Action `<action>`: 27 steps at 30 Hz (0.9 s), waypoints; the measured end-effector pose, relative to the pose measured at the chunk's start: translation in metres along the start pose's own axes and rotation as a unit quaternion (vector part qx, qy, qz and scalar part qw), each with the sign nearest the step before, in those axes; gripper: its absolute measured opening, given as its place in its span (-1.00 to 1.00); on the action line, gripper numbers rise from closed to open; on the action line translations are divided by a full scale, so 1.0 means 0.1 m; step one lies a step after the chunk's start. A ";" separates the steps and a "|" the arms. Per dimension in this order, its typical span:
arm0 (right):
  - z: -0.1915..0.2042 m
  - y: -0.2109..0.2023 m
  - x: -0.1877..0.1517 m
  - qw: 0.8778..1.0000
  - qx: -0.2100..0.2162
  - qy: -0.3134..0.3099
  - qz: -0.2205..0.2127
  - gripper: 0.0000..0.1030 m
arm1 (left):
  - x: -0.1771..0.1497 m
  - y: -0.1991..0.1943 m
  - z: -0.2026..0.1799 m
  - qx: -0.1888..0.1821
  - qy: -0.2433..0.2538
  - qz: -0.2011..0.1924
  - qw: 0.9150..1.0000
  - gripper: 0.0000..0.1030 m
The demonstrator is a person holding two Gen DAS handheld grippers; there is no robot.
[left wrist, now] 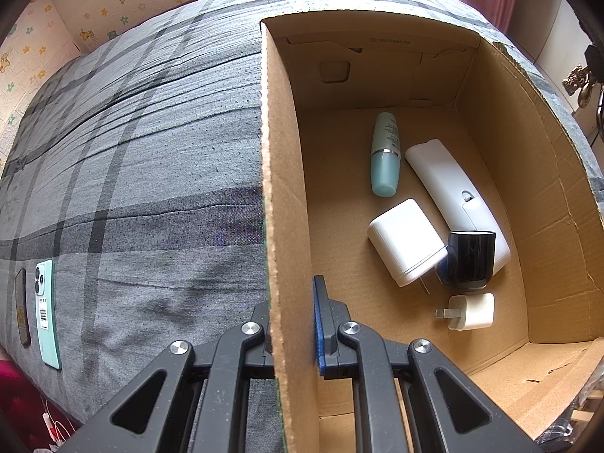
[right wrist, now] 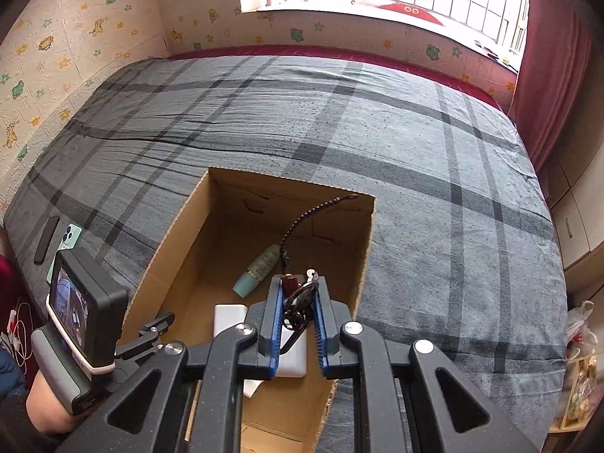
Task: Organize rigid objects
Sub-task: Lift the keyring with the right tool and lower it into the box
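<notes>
Left gripper clamped on the near left wall of the cardboard box, one finger outside and one inside. Right gripper closed on a keychain above the open box, its beaded cord trailing forward over the far rim. Inside on the box floor: teal bottle, white remote, large white charger, black cup, small white plug; out on the grey plaid bed, a green phone beside a dark phone.
</notes>
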State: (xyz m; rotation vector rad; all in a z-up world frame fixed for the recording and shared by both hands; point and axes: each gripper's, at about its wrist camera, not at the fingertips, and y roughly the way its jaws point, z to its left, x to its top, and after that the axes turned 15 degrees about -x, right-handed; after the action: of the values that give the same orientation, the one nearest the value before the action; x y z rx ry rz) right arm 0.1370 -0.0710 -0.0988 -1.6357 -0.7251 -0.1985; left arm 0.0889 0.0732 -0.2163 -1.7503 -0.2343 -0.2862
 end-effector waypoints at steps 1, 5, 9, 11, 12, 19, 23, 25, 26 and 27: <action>0.04 0.02 -0.01 1.000 0.002 -0.003 0.003 -0.72 | 0.00 0.00 0.00 0.000 0.000 0.000 1.000 -0.77; 0.17 0.14 -0.05 1.000 0.009 -0.014 0.015 -0.72 | -0.01 0.00 0.01 -0.001 0.000 -0.001 1.000 -0.77; 0.29 0.27 -0.11 0.999 0.013 -0.023 0.029 -0.72 | -0.01 0.00 0.01 -0.001 -0.001 -0.001 1.000 -0.77; 0.34 0.35 -0.14 0.999 0.016 -0.026 0.037 -0.72 | -0.01 0.00 0.01 -0.001 0.000 -0.001 1.000 -0.77; 0.36 0.39 -0.16 0.999 0.017 -0.028 0.041 -0.72 | -0.01 0.00 0.01 -0.001 0.000 0.000 1.000 -0.76; 0.55 0.64 -0.26 0.997 0.020 -0.043 0.065 -0.72 | -0.01 0.00 0.01 -0.001 -0.001 -0.001 1.000 -0.76; 0.63 0.78 -0.30 0.996 0.021 -0.047 0.079 -0.72 | 0.00 0.00 0.01 -0.001 -0.001 -0.001 1.000 -0.76; 0.66 0.85 -0.30 0.995 0.021 -0.049 0.084 -0.72 | -0.01 0.00 0.01 0.000 0.000 -0.001 1.000 -0.76; 0.68 0.88 -0.30 0.995 0.021 -0.050 0.087 -0.72 | 0.00 0.00 0.01 0.000 0.000 -0.001 1.000 -0.76; 0.69 0.91 -0.31 0.994 0.020 -0.051 0.090 -0.71 | 0.00 0.00 0.01 0.000 0.000 -0.001 1.000 -0.76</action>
State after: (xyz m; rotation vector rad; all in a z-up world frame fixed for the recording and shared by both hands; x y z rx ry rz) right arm 0.1449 -0.0194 -0.2043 -1.6717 -0.6492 0.0294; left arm 0.0887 0.0740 -0.2168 -1.7493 -0.2353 -0.2882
